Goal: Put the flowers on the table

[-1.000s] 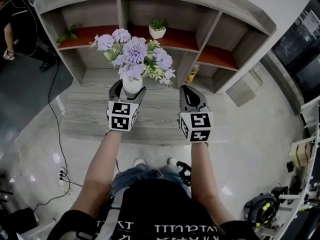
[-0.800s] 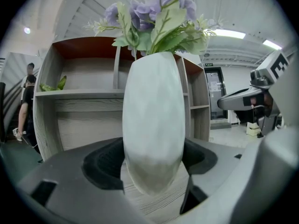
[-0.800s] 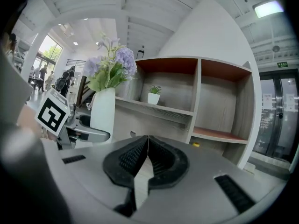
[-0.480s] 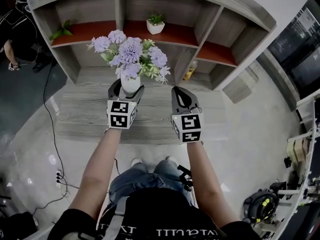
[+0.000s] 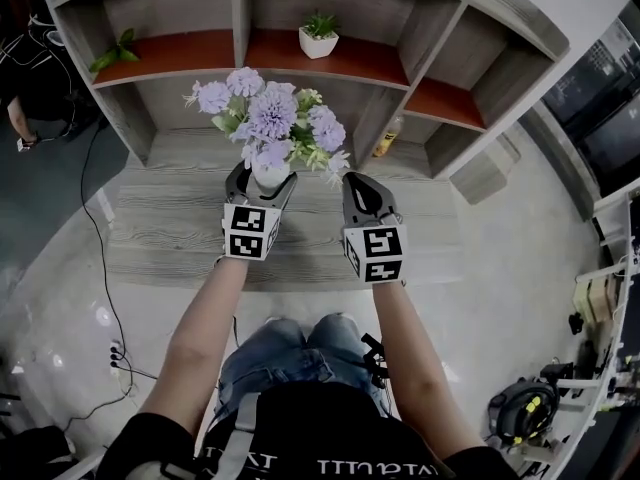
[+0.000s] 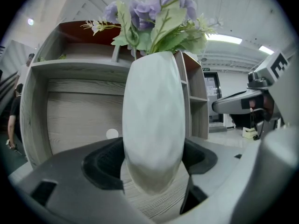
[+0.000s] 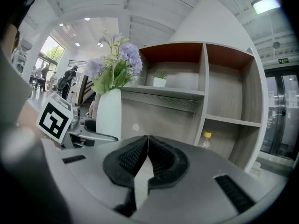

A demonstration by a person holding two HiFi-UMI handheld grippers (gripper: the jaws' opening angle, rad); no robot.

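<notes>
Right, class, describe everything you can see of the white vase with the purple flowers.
The white vase is smooth, matte, ceramic-looking and egg-shaped, narrowing to its base. It stands upright, gripped at its lower body between the dark pads of the left gripper. Purple flowers with green leaves rise from its mouth. It is above the wooden table; whether its base touches is unclear.

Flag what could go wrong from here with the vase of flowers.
The left gripper clamps the smooth white vase low on its rounded body, while the flowers make it top-heavy: it may tilt or slip. The shut right gripper hangs close beside and could knock it.
</notes>
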